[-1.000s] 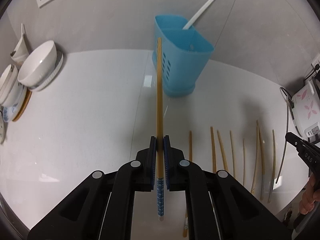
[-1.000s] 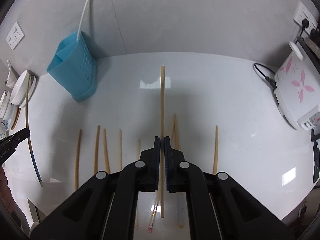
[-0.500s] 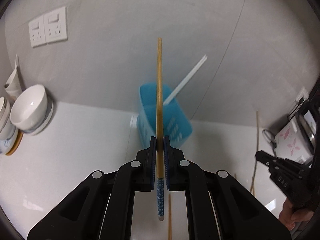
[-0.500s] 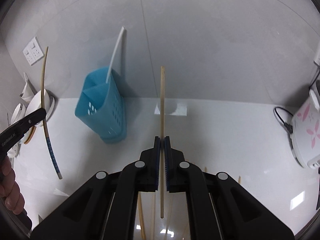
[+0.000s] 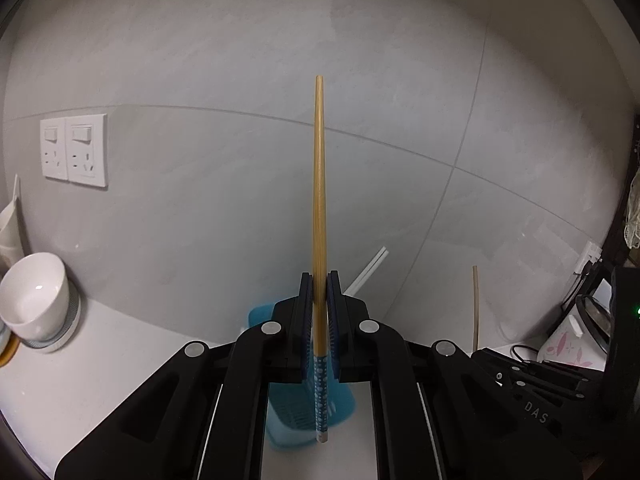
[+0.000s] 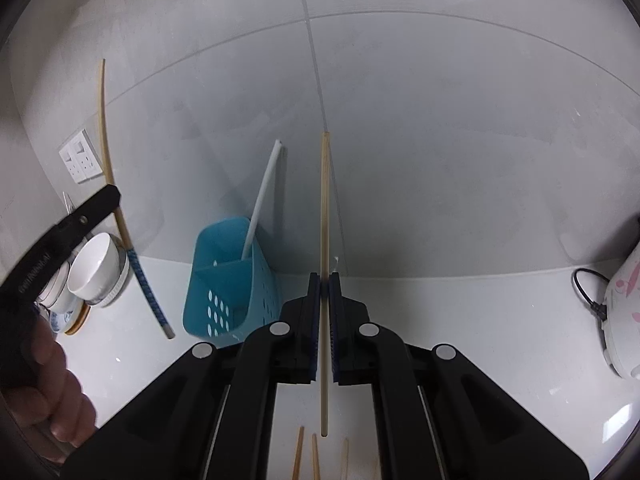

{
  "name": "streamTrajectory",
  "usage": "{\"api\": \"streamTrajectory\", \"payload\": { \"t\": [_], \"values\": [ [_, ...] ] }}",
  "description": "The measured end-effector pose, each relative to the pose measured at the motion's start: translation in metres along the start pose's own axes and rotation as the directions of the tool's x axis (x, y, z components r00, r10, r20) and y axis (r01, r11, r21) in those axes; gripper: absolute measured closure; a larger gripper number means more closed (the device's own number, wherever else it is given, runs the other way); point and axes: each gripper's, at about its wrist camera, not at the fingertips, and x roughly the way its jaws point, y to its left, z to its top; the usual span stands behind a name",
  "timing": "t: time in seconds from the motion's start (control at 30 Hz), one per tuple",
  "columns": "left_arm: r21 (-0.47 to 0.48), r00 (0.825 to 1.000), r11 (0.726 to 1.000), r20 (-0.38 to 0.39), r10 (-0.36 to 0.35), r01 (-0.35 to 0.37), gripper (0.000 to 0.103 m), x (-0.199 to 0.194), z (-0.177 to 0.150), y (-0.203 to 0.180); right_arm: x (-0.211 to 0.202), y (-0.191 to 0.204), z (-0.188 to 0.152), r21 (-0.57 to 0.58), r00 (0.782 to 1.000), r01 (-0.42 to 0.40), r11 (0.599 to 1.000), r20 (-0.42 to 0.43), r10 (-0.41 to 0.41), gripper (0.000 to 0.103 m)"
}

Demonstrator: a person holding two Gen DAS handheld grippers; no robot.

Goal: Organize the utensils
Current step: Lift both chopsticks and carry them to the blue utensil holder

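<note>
My left gripper (image 5: pixel 319 280) is shut on a bamboo chopstick with a blue patterned end (image 5: pixel 319 200), held upright above the blue utensil holder (image 5: pixel 292 420). My right gripper (image 6: pixel 324 280) is shut on a plain pale chopstick (image 6: pixel 325 208), also upright. In the right wrist view the blue holder (image 6: pixel 224 280) stands on the white counter against the wall, with a white chopstick (image 6: pixel 262 196) leaning in it. The left gripper (image 6: pixel 108 200) and its chopstick (image 6: pixel 105 128) show at the left there. The right gripper's chopstick (image 5: pixel 475 304) shows in the left wrist view.
White bowls (image 6: pixel 98 276) are stacked at the counter's left, near wall sockets (image 5: pixel 74 150). A white rice cooker (image 6: pixel 624 304) with a black cord stands at the right. Several chopsticks (image 6: pixel 298 456) lie on the counter below my right gripper.
Both grippers have tilted upward and moved closer to the wall and the blue holder. The chopsticks on the counter have mostly dropped out of view.
</note>
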Motion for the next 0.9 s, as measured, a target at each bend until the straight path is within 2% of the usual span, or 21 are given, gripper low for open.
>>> {"api": "streamTrajectory", "payload": {
  "t": [0.27, 0.6, 0.9],
  "values": [
    [0.062, 1.000, 0.998, 0.029, -0.009, 0.007, 0.096, 0.031, -0.020, -0.005, 0.017, 0.003, 0.001, 0.016, 1.000, -0.019, 1.000, 0.014, 0.019, 0.100],
    [0.085, 0.998, 0.996, -0.056, 0.003, 0.002, 0.096, 0.068, -0.047, -0.004, 0.029, 0.000, -0.005, 0.016, 1.000, -0.018, 1.000, -0.018, 0.018, 0.100],
    [0.097, 0.993, 0.995, -0.115, 0.017, -0.006, 0.096, 0.085, -0.051, -0.009, 0.034, 0.002, -0.009, 0.004, 0.999, -0.020, 1.000, -0.037, 0.020, 0.100]
  ]
}}
